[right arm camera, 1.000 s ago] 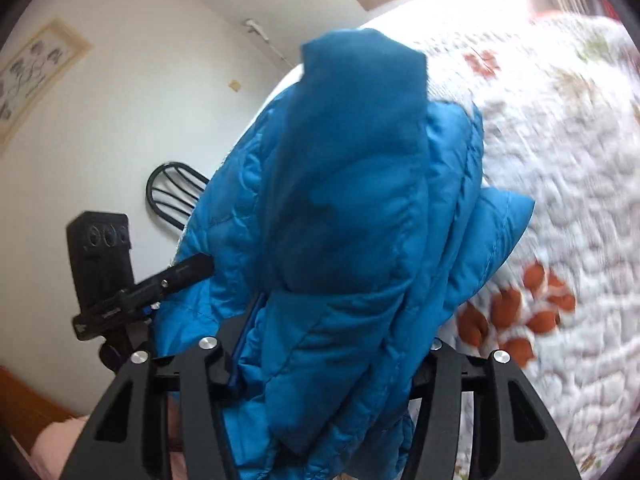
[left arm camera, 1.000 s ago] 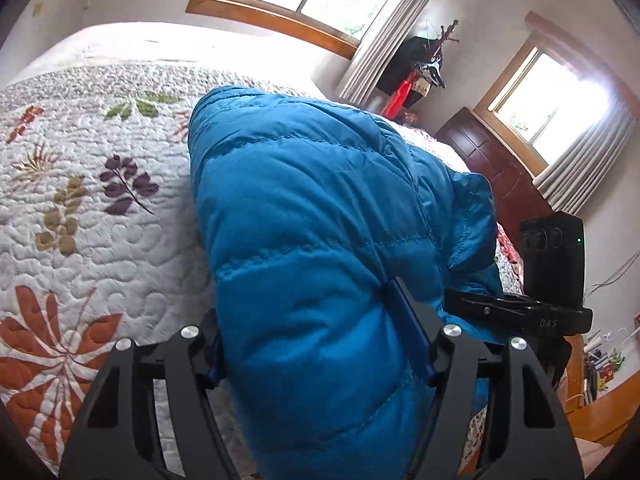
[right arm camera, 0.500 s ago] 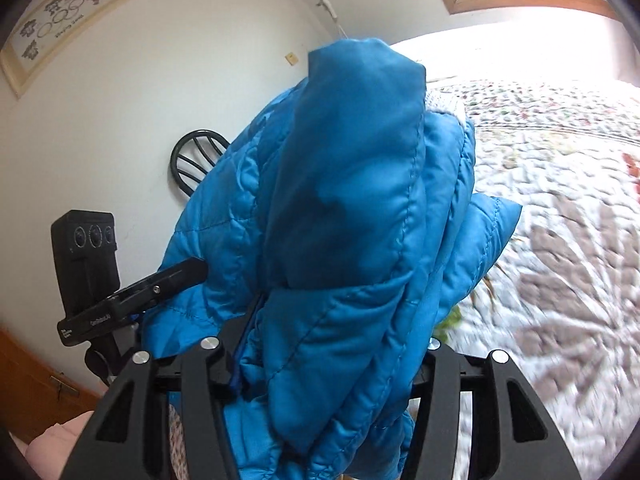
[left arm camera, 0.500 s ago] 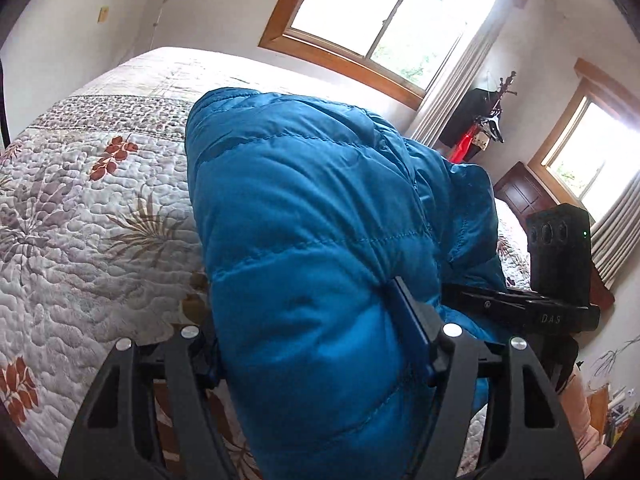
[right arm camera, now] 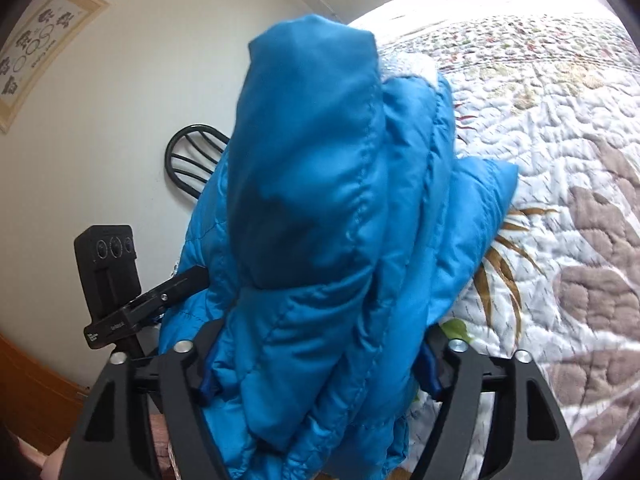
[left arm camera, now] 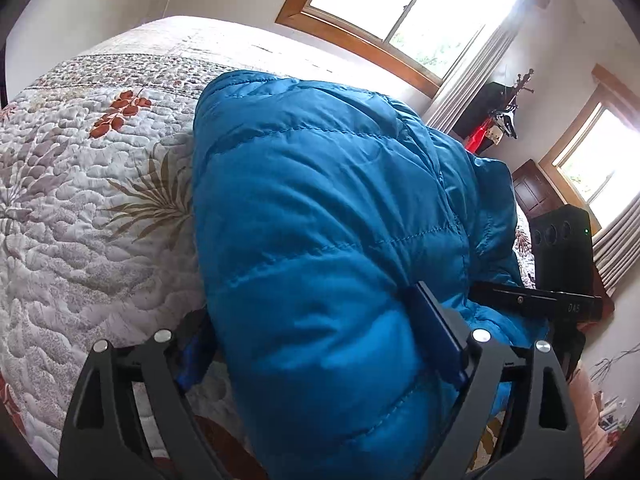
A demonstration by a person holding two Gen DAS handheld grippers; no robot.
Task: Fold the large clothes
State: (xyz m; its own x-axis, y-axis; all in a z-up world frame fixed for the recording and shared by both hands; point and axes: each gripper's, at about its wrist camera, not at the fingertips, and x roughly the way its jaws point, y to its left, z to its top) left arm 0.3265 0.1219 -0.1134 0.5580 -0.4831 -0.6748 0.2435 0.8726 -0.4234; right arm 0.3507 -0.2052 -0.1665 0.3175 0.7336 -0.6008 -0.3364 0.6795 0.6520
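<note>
Left wrist view: the jacket (left arm camera: 328,248), a thick folded bundle, lies over the bed (left arm camera: 92,208), its long axis running away from the camera. The left gripper (left arm camera: 320,344) and right gripper (right arm camera: 316,364) have just been opening; both stand wide, jacket between them, grip uncertain.

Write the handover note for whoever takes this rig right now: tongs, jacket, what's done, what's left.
Left tongs: open; the jaws have just been opening, with the blue puffer jacket between them.
Right tongs: open, also just opened, around the jacket's other end.
Jacket: a bulky folded bundle that looks set down on the floral quilt.
Done: the folding, apparently, and the set-down.
Left: back both tongs out and check that the bundle keeps its fold.
</note>
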